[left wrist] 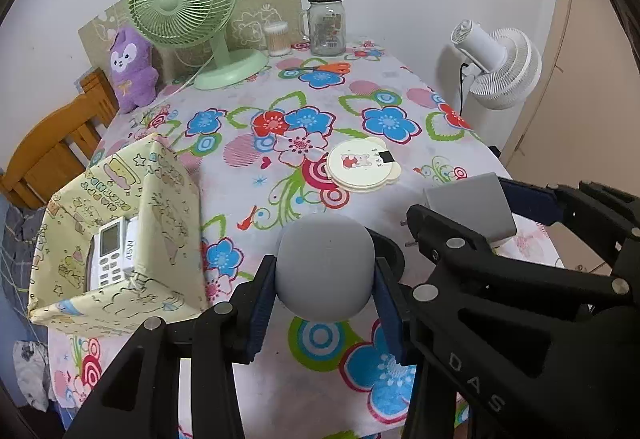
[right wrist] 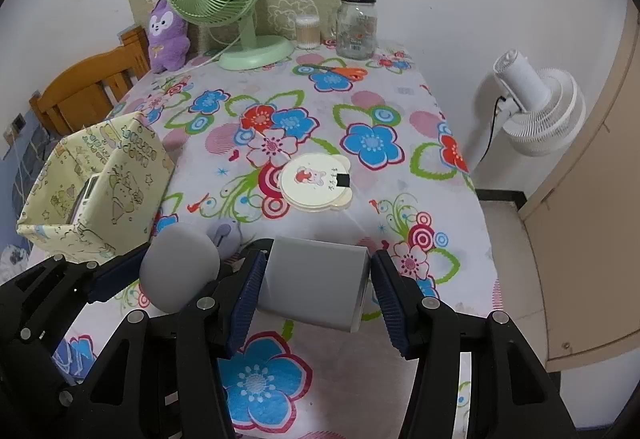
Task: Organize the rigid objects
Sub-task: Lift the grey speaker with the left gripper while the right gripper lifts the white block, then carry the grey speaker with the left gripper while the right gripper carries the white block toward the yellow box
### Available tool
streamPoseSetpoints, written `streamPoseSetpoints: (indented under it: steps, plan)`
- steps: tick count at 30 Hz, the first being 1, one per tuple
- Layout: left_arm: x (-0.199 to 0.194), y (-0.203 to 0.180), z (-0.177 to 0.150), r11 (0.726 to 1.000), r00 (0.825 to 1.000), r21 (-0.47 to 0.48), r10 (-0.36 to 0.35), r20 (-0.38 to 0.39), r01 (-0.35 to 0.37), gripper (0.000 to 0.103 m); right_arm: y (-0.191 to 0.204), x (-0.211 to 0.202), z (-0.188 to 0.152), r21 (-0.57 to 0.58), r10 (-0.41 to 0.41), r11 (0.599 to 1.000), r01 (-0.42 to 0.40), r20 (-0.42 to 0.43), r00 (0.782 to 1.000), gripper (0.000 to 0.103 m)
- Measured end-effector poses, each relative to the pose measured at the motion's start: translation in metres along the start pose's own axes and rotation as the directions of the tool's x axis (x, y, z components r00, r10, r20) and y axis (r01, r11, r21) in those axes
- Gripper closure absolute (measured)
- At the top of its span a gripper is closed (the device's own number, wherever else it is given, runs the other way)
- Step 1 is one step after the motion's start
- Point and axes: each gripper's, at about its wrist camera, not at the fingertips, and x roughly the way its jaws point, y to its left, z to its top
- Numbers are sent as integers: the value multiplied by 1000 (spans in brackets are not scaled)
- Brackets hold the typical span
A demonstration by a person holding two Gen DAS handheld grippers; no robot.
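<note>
Left tongs (left wrist: 325, 279) clamped on grey rounded case (left wrist: 325, 265), right tongs (right wrist: 316, 285) on grey charger (right wrist: 316, 279), both angled steeply down over table (left wrist: 360, 87).

We hold our left gripper (left wrist: 325, 281) and right gripper (right wrist: 316, 285) side by side, both pitched steeply downward, each with pads clamped on a load
</note>
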Motion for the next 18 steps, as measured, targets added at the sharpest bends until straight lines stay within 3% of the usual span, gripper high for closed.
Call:
streamPoseSetpoints:
  steps: [18]
  plan:
    - [-26,20,10,1000,1000,-1,4,4,-4,55,20,-23,17,-24,24,999,-23,10,1000,45]
